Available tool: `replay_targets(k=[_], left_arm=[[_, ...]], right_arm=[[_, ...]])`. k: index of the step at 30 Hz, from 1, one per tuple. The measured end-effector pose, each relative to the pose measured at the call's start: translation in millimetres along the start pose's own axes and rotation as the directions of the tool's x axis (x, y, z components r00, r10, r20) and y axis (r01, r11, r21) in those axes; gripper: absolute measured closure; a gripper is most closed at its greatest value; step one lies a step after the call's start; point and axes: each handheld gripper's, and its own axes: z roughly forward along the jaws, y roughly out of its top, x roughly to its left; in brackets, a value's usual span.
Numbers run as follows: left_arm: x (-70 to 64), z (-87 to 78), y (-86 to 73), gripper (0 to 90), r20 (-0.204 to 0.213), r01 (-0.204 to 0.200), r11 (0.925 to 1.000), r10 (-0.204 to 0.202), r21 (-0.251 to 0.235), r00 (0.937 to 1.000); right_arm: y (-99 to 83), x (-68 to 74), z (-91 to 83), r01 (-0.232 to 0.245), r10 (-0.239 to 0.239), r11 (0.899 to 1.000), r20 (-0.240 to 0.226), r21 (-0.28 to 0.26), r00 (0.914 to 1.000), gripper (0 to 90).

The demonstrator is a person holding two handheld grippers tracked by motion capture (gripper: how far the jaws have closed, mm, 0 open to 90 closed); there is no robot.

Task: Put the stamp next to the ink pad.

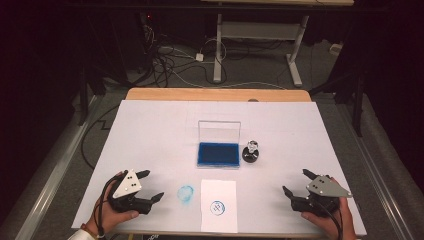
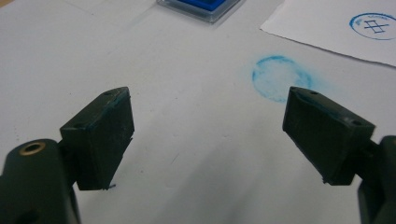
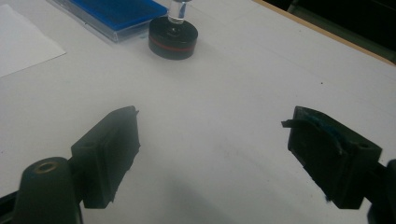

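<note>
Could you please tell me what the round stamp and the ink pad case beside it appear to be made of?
The round black stamp with a clear knob handle looks like matt black plastic with a thin red band; its knob looks like clear acrylic or glass, since light passes through it. The blue ink pad in a clear hinged case seems to be transparent hard plastic with an upright see-through lid, holding a saturated blue, probably felt or foam pad.

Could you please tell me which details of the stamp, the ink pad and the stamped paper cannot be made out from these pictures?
- Stamp: right gripper view, the top edge cuts off its clear handle; its printing face rests on the table.
- Ink pad: left gripper view, the top edge leaves just a corner.
- Paper: high view, the blue mark is too small to read; left gripper view, the edge crops it.
</note>
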Motion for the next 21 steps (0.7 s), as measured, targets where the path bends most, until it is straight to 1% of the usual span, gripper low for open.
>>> replay_targets(k=[6, 11, 17, 19, 21], left_arm=[[0.2, -1.5, -2.0, 15.8, -0.003, 0.011, 0.9999, -0.011, -0.002, 0.9999], [-1.2, -2.8, -1.9, 15.8, 0.002, -0.002, 1.0, 0.002, -0.004, 1.0], [-1.1, -0.7, -1.3, 15.8, 0.008, -0.005, 1.0, 0.005, 0.007, 1.0], [-2.0, 0.3, -0.6, 15.8, 0.008, -0.013, 0.9998, 0.012, 0.012, 0.9999], [-3.0, 1.3, -0.2, 15.8, 0.01, -0.02, 0.9997, 0.02, 0.017, 0.9997]], right_arm=[[2.6, 3.4, -3.6, 0.021, -0.021, 1.0, 0.007, -0.012, 0.9998, 17.0], [5.3, 5.5, -7.7, 0.019, -0.018, 0.999, 0.015, -0.029, 0.9997, 17.0], [4.6, 5.7, -8.6, 0.015, -0.014, 0.999, 0.008, -0.03, 0.9999, 17.0], [4.5, 5.6, -9.7, 0.014, -0.014, 0.999, 0.016, -0.034, 0.9998, 17.1], [4.3, 4.8, -10.4, 0.016, -0.015, 0.999, 0.013, -0.039, 0.9998, 17.1]])
